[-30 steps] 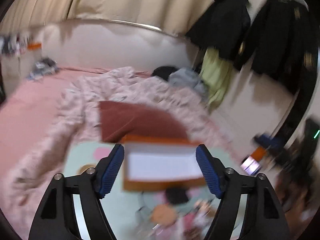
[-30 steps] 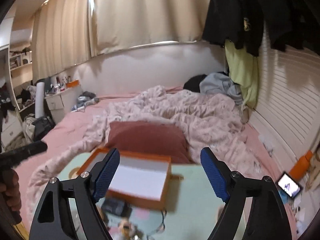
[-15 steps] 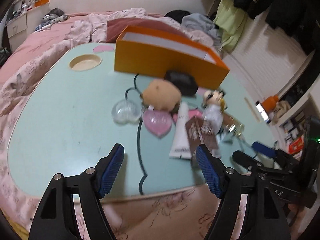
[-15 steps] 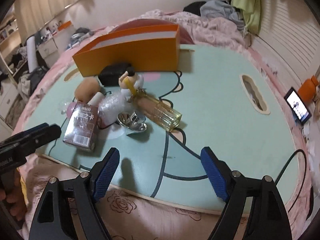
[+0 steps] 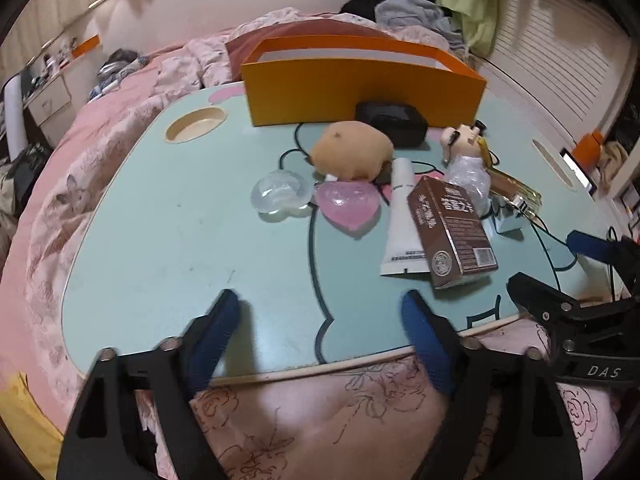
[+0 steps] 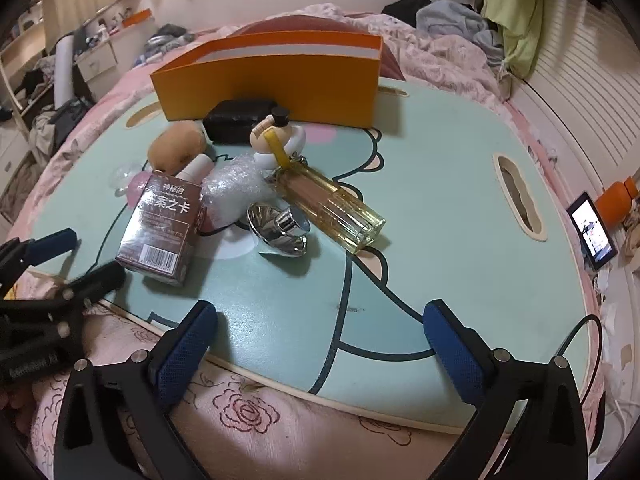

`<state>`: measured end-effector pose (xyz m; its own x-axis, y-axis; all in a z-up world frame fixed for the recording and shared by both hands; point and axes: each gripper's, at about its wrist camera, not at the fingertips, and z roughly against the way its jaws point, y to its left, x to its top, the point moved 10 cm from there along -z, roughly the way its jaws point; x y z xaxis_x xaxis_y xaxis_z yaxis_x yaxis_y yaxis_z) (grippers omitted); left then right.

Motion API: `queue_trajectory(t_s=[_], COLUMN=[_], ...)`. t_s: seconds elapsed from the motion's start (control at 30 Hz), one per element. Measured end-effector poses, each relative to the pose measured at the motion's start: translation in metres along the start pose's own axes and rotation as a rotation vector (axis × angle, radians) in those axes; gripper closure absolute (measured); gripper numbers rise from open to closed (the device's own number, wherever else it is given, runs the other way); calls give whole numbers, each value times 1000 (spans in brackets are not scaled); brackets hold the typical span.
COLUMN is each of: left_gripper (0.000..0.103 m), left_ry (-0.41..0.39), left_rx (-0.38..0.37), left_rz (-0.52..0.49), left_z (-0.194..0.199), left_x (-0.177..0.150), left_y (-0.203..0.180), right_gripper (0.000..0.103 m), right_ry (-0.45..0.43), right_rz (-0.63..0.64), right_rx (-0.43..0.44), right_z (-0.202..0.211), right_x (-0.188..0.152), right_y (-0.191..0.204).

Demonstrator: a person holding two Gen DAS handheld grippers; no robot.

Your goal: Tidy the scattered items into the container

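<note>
**Both grippers spread over the cluttered surface**

The left gripper hangs over the mint surface, jaws opening, nothing between them. Clear heart, pink heart, tube and brown box lie before the orange container. The right gripper likewise is opening, empty.

An orange box, open at the top, is standing upright near the far edge of the bench. In front of it the scattered things are lying in a loose cluster: a black pouch touching the box, a tan plush toy, a clear heart-shaped case, a pink heart-shaped case, a white tube, a brown card pack, a small doll, a bubble-wrapped bundle, a silver cap and a yellowish perfume bottle lying on its side.
</note>
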<state>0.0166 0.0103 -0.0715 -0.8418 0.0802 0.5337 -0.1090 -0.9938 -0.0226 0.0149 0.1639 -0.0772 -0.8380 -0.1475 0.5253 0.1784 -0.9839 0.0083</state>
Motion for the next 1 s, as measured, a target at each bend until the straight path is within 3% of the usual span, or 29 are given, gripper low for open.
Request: queue_trajectory(t_s=[0.13,1.0], left_gripper=[0,0], left_ry=[5,9], left_rx=[-6,-8], left_rz=[1,-13], left_z=[-6,-10], left_x=[0,2], left_y=[2,3], right_gripper=[0,0], right_ry=[4,10], right_rz=[0,-2], right_rx=[-1,0], right_z=[0,-2], right_x=[1,1], right_y=[0,2])
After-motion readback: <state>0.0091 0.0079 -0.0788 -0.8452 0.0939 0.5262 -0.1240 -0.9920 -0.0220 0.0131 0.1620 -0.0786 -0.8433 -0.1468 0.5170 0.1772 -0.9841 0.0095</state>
